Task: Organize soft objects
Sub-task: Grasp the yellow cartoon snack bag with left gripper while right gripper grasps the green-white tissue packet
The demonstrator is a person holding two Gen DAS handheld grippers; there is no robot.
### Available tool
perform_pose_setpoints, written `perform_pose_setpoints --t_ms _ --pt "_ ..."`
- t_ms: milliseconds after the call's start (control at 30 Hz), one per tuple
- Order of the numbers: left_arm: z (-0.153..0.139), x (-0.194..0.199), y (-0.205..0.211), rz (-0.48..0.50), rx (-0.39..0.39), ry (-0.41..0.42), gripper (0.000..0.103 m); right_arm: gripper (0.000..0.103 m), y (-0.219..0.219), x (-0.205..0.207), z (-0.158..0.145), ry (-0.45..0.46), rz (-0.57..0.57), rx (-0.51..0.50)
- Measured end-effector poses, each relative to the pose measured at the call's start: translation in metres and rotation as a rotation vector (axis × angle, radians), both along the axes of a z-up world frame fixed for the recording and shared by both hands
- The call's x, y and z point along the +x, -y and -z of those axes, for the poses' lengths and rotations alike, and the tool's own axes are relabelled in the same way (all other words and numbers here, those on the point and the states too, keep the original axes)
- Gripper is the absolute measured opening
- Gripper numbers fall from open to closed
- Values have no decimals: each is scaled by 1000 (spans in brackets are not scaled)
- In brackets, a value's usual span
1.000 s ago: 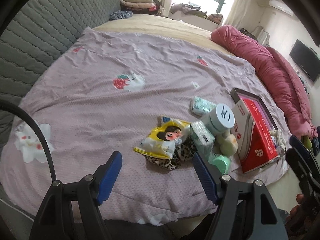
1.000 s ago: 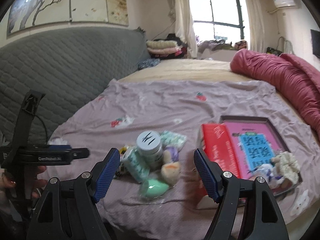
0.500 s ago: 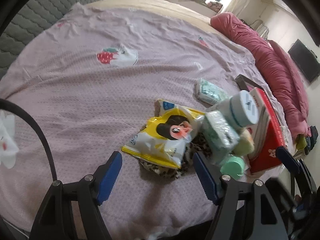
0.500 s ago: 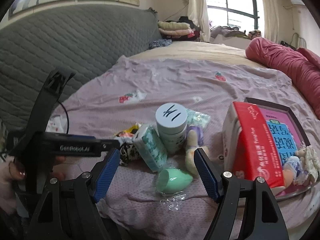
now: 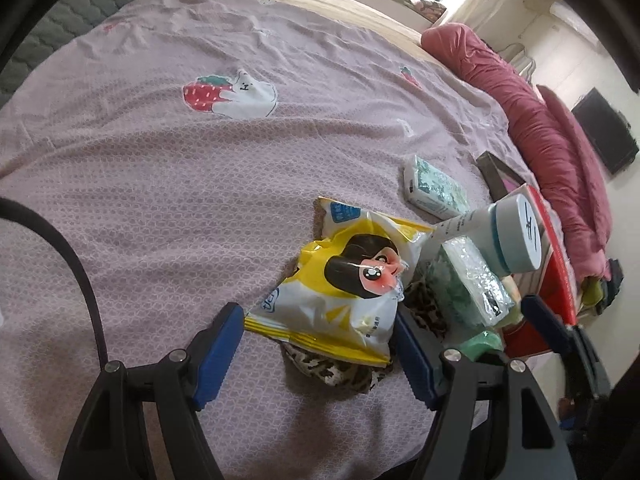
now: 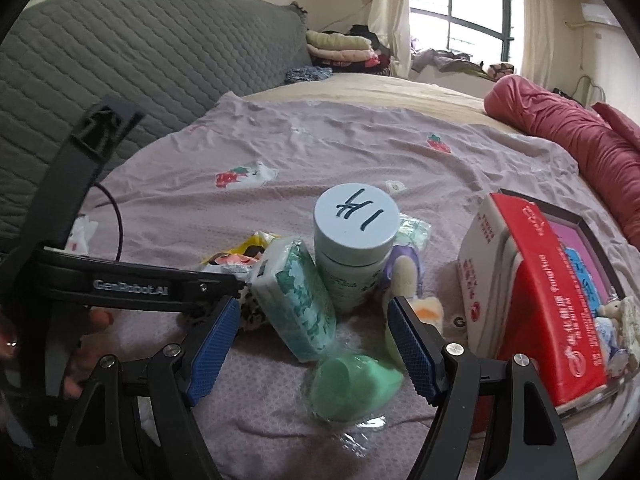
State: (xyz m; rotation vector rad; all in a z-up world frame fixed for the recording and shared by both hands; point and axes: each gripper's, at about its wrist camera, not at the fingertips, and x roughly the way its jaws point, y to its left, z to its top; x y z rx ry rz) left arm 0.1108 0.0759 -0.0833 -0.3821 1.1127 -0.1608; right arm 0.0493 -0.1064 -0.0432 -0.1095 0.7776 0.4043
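Both grippers have dropped closer—left gripper (image 5: 320, 344) gapes around the yellow packet (image 5: 344, 288); right gripper (image 6: 314, 344) gapes too.

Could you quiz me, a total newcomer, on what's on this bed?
1. True or false: the left gripper has clamped the yellow snack bag.
2. What lies under that bag: A leopard-print cloth, B a towel, C a book?
3. The jar with the handwritten lid stands ____.

Key: 1 false, its jaws stand open on either side of the bag. 2 A. 3 upright.
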Motion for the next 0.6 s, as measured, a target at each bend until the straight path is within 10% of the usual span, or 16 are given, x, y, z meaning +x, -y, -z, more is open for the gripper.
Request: perform_pose_setpoints --t_ms 200,500,600 --pt "5 3 -4 6 -35 -1 76 75 -11 9 7 3 6 -15" --pt "10 10 1 34 -24 -4 80 26 -12 19 16 -27 13 -18" --pt "11 16 3 42 -21 -3 81 24 -10 19 15 -39 -5 10"
